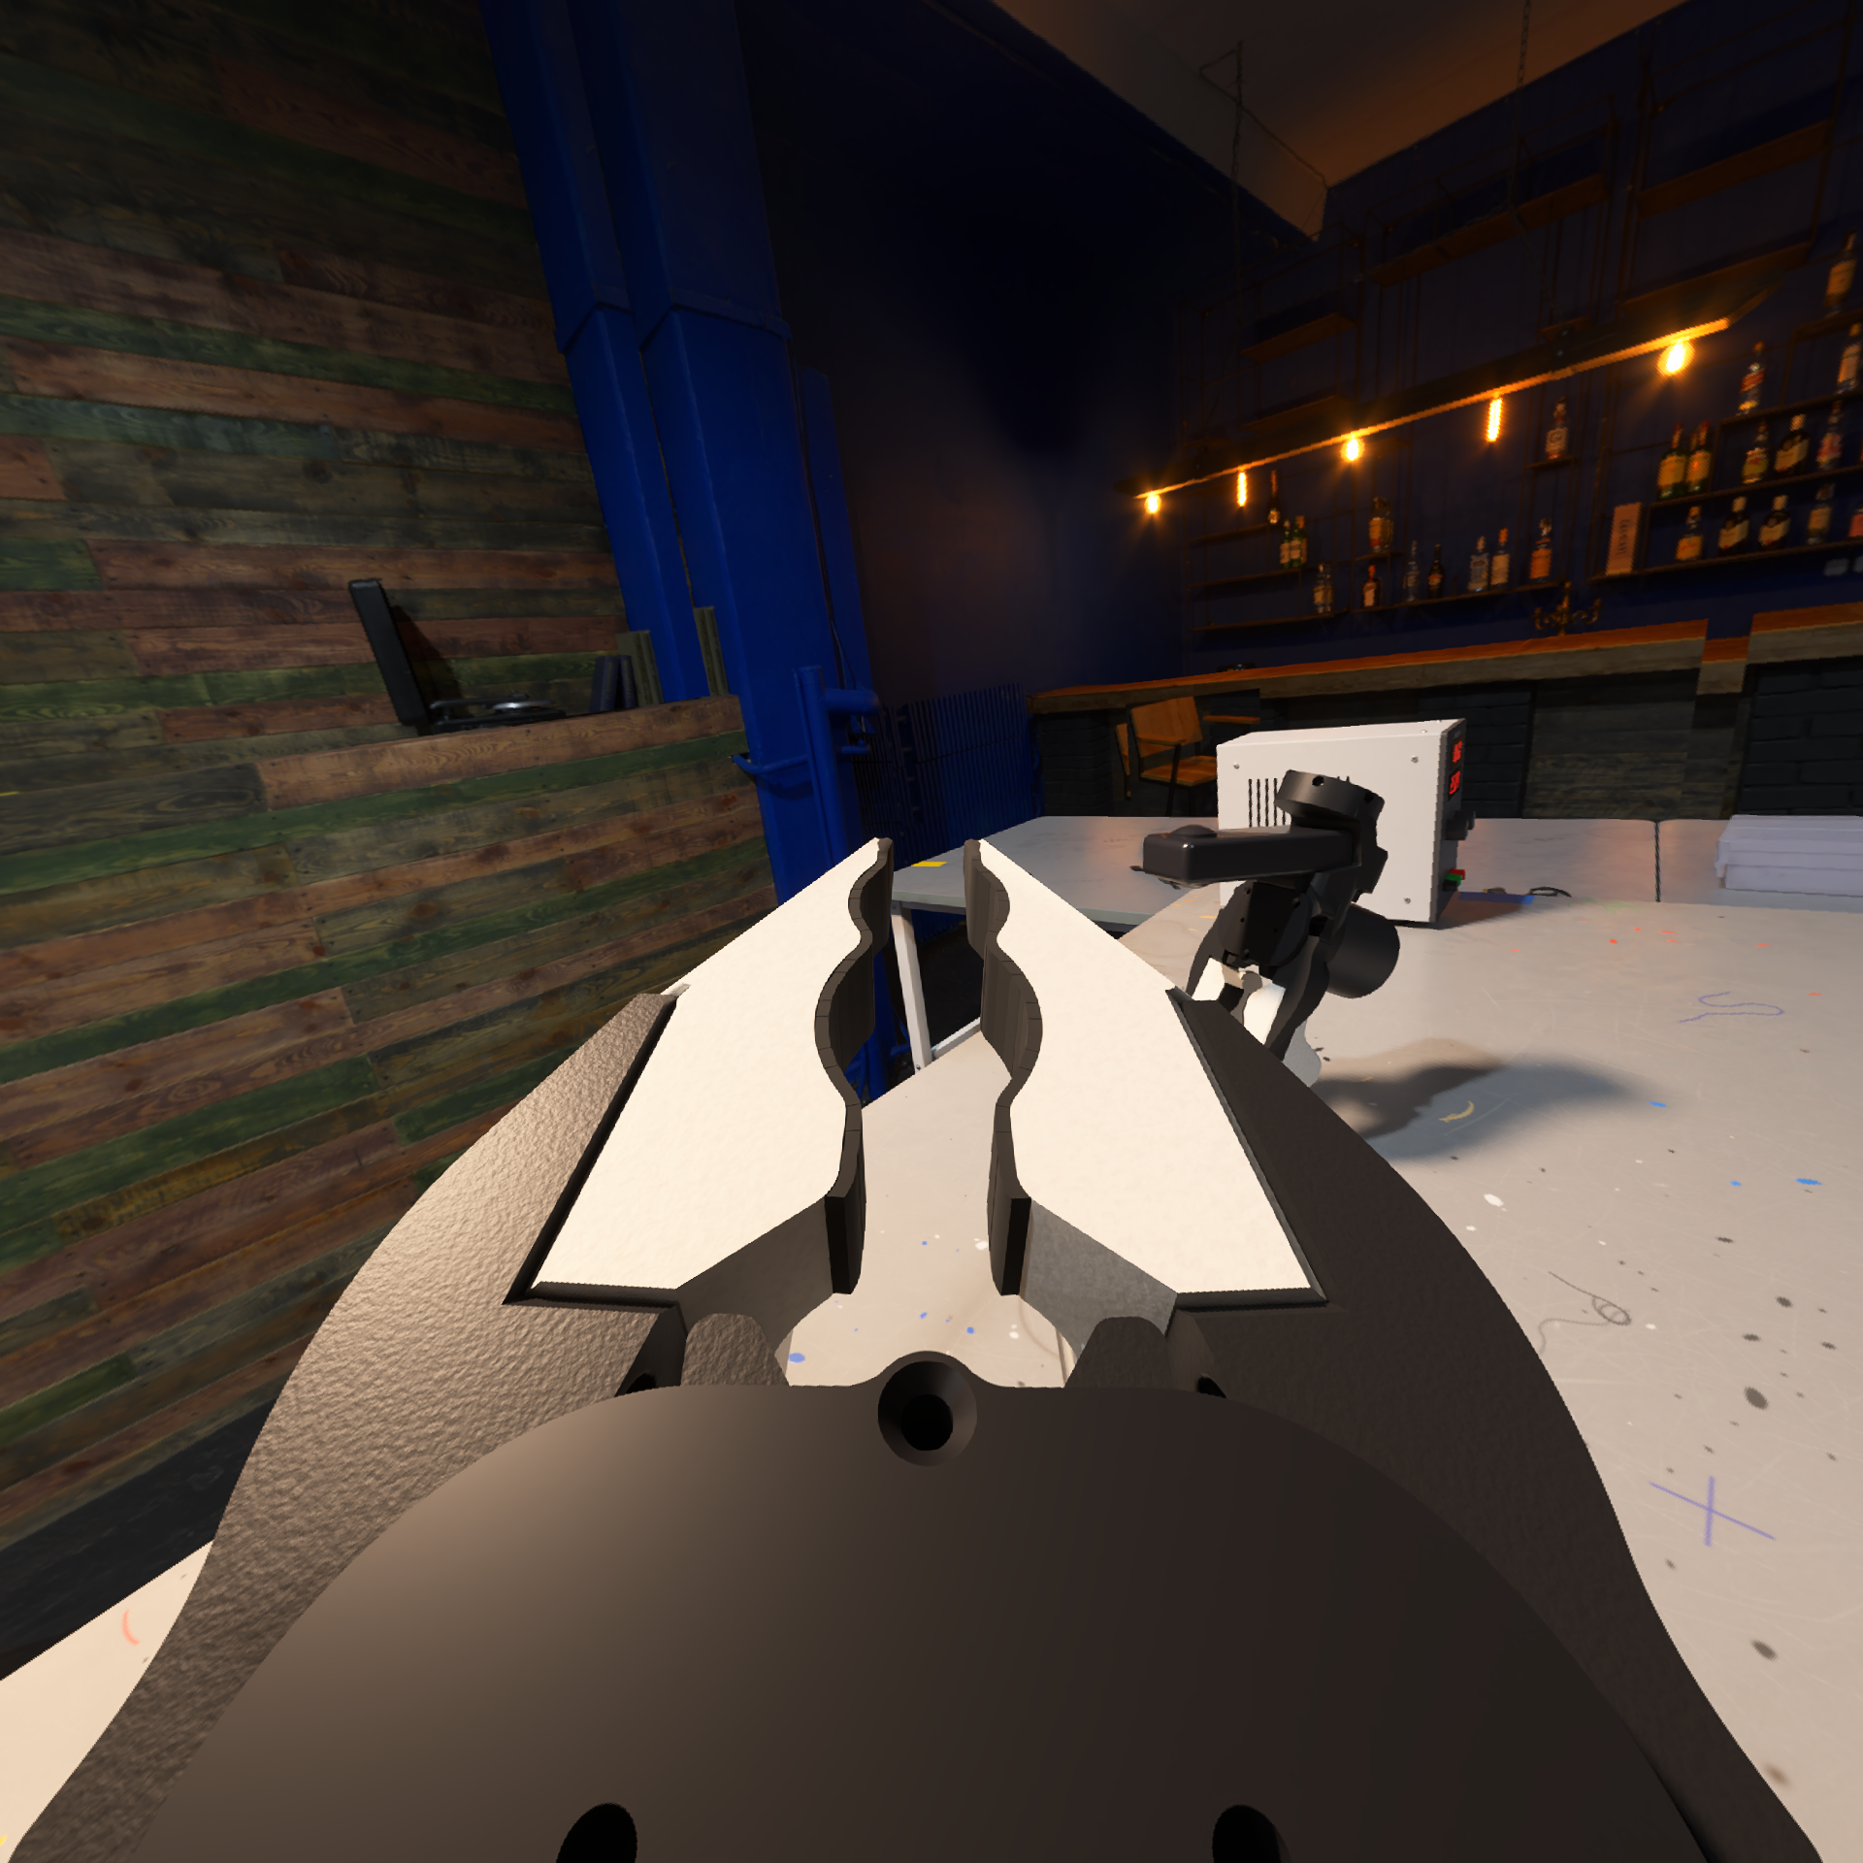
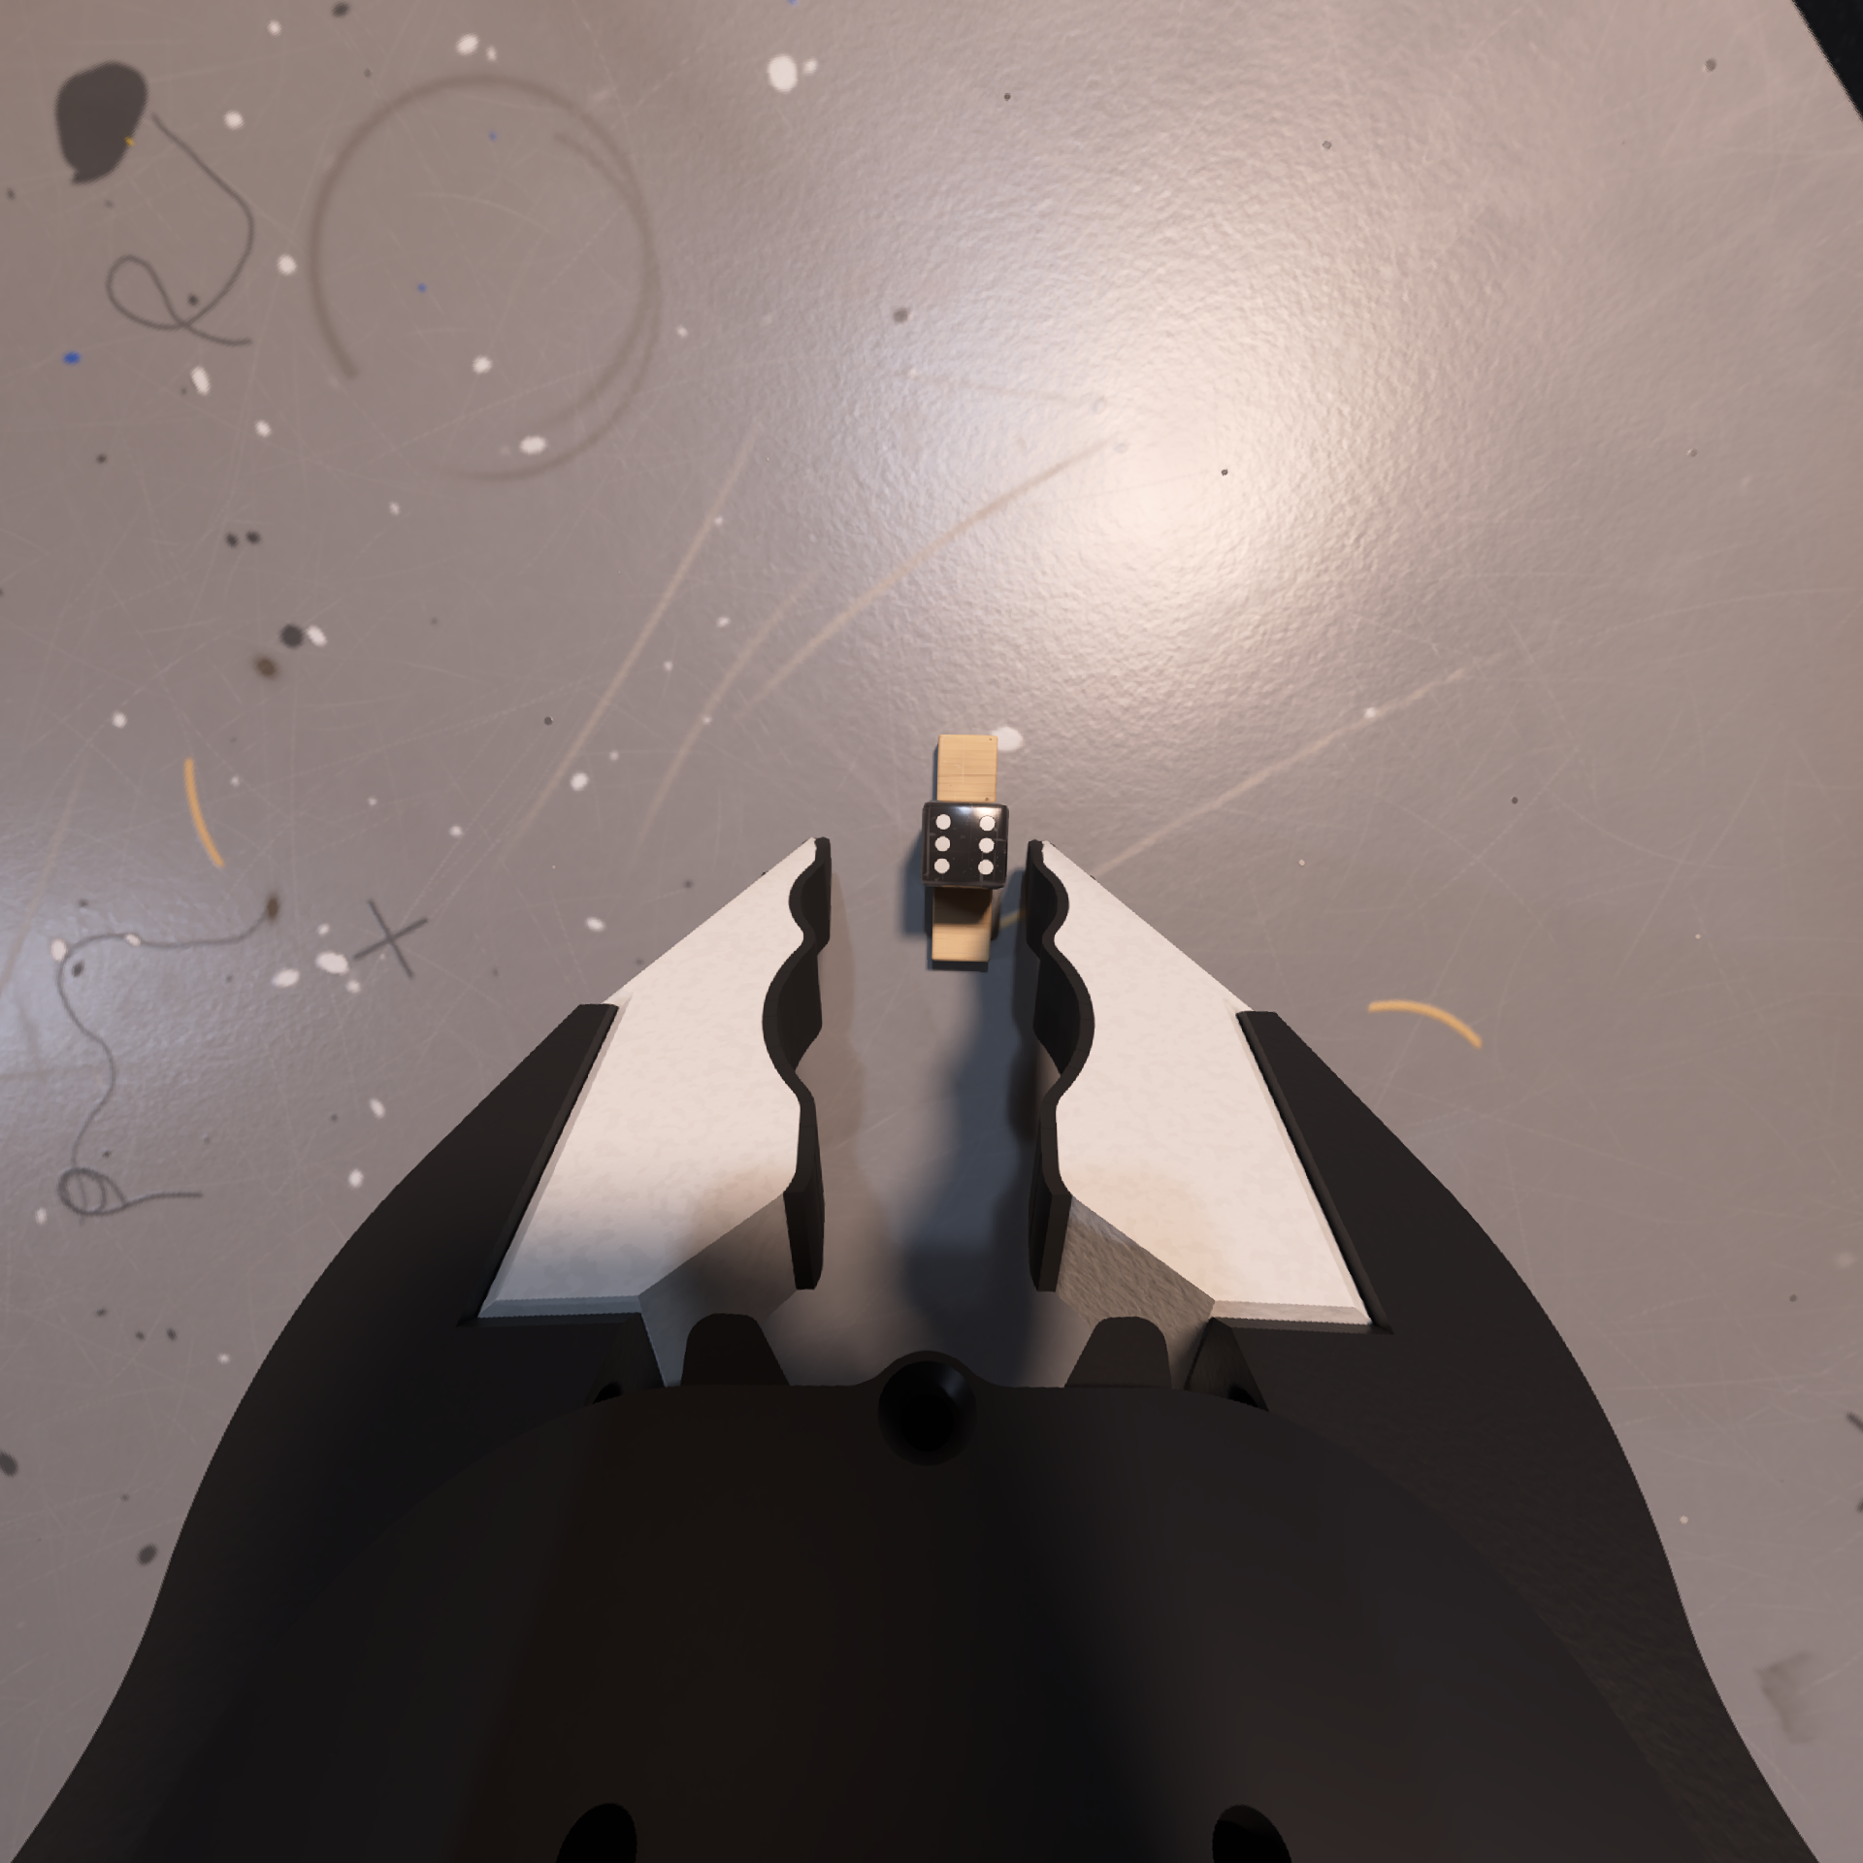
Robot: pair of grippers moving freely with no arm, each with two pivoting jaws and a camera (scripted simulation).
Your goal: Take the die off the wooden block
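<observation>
Two fingers of the right gripper point(image 2: 927, 842) are seen spread apart with nothing held, pointing down at the surface point(image 2: 1311, 504). Just beyond the fingertips, and slightly right of the centre line between them, the black die point(image 2: 965, 845) is found seated on the middle of a narrow wooden block point(image 2: 966, 766); six white pips face the right wrist camera. The block lies flat, its two ends projecting beyond the die on the near and far sides.

The step in hand is judged to be the approach: the die has not been enclosed and no contact is evident. For the next move, a small shift to the right and a further descent appear to be called for, so that the fingers straddle the die alone and close on its two side faces without pressing on the block. Displacement of the block is considered the main risk.

The left gripper point(image 1: 927, 857) is observed held clear near the surface edge, its fingers only narrowly parted and empty. A white instrument box point(image 1: 1341, 806) is noted beyond.

Red digits on that box and the labels on distant shelf bottles point(image 1: 1714, 464) are too small to be read. No brand marks are visible on die or block.
</observation>
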